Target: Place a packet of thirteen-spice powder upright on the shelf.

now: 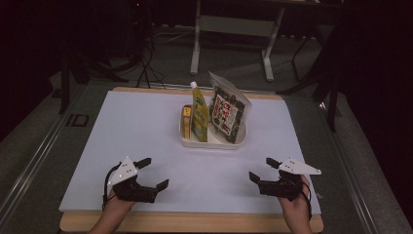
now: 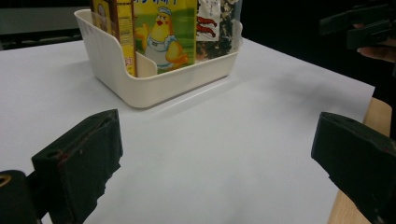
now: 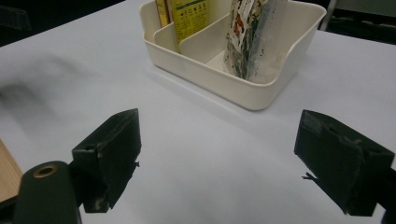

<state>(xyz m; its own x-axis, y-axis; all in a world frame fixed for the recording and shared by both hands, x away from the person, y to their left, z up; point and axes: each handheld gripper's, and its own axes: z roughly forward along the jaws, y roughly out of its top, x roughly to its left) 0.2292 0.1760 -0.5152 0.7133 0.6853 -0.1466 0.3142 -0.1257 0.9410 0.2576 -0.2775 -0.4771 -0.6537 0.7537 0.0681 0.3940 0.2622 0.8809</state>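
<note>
A cream divided basket stands past the middle of the white table sheet. Upright in it are a small yellow box, a yellow pouch with a white cap and a clear bag of dark snack. My left gripper rests open near the front left, nothing between its jaws. My right gripper rests open near the front right, also bare. The left gripper view looks past its gripper at the basket and the chick-printed pouch. Beyond the right gripper, the basket and the bag stand ahead.
The white sheet lies on a wooden board whose edge runs along the front. A white table frame and cables stand on the dark floor behind. The other gripper shows at the top right of the left gripper view.
</note>
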